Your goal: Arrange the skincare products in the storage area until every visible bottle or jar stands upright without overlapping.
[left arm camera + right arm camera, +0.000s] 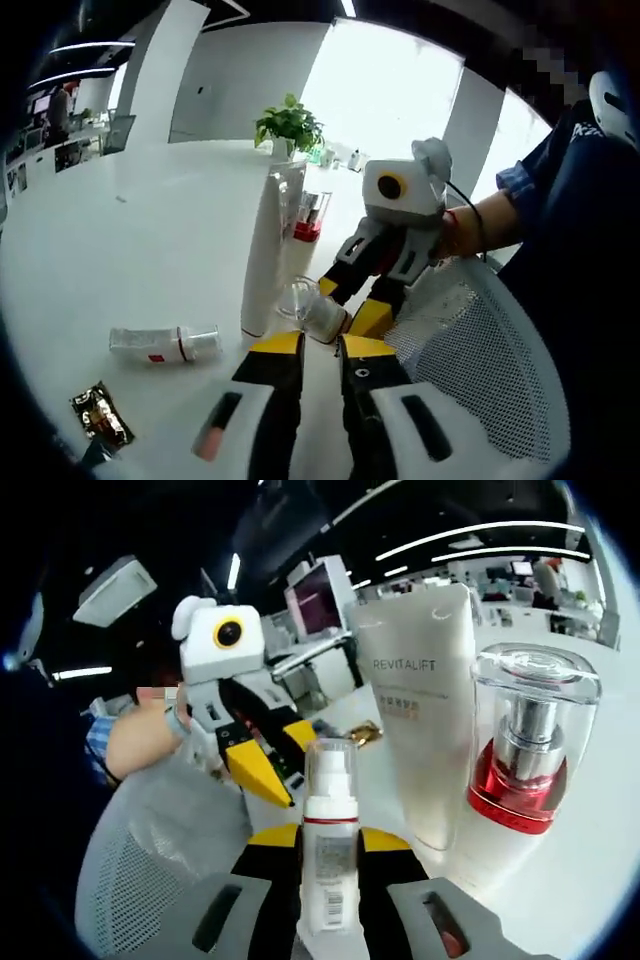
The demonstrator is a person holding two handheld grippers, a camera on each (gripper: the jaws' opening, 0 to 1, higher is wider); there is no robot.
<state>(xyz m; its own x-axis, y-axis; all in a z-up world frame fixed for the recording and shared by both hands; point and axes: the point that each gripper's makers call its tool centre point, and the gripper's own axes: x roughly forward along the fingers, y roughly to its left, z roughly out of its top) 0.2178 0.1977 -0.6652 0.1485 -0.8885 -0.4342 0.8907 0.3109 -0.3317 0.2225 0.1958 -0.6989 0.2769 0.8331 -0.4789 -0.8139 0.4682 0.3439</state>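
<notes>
**Pump bottle held upright over white bench**

A white round bench [150,230] sits in a bright office with a potted plant [289,127] at its far edge. In the left gripper view, a foil sachet [100,415] lies nearest, then a small clear-capped bottle [165,343] on its side, long axis running left to right, cap to the right. The tall white tube [262,250] stands upright. The left claw [320,350] has its jaws nearly together, gripping nothing. In the right gripper view, the right claw [328,838] is clamped on a pump bottle [328,850], upright, cap up, beside a red serum bottle [522,750].
</notes>
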